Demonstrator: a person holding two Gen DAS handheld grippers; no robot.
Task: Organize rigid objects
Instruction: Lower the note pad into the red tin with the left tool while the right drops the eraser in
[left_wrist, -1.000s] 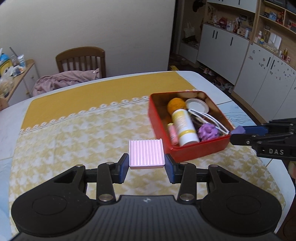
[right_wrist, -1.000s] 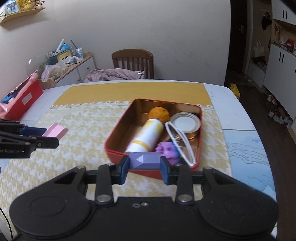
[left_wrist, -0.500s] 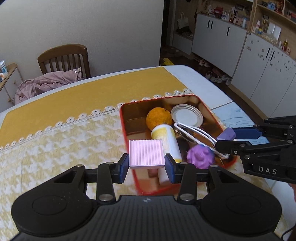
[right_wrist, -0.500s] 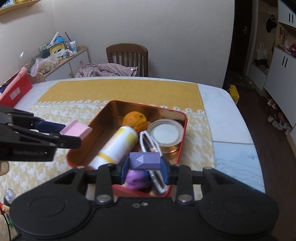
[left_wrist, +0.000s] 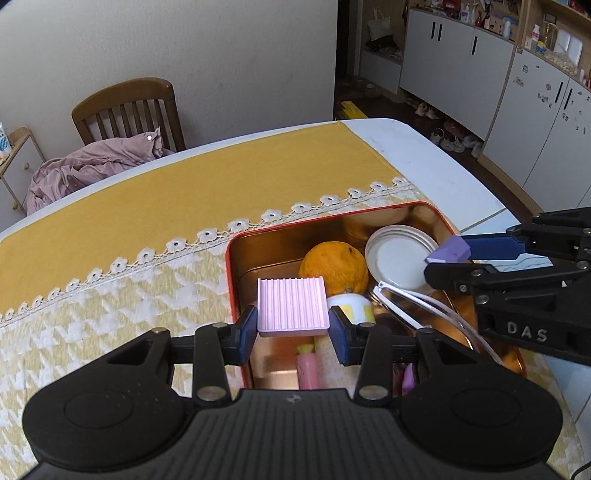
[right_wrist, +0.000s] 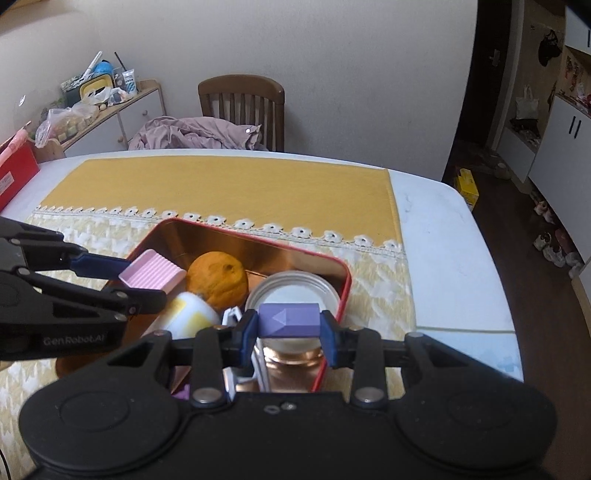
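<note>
My left gripper (left_wrist: 292, 332) is shut on a pink ribbed block (left_wrist: 291, 308) and holds it above the left part of the red tin (left_wrist: 231, 280). My right gripper (right_wrist: 289, 332) is shut on a purple block (right_wrist: 289, 320) above the tin's right side (right_wrist: 343, 291), over a round white lid (right_wrist: 295, 291). The tin holds an orange (left_wrist: 334, 260), a white and yellow bottle (right_wrist: 188, 314), the lid (left_wrist: 400, 254), white glasses (left_wrist: 413, 299) and a pink item (left_wrist: 308, 371). The right gripper (left_wrist: 448, 254) shows in the left view, the left gripper (right_wrist: 147, 280) in the right view.
The tin sits on a yellow cloth (left_wrist: 207, 184) on a white table (right_wrist: 450, 236). A wooden chair (right_wrist: 242, 107) with a mauve garment (right_wrist: 195, 134) stands at the far edge. A red box (right_wrist: 14, 173) is at the far left. White cabinets (left_wrist: 517, 88) stand to the right.
Both grippers have moved forward over the tin with their blocks. The left one came from left of the tin to above its left part; the right one now hangs over the lid.
</note>
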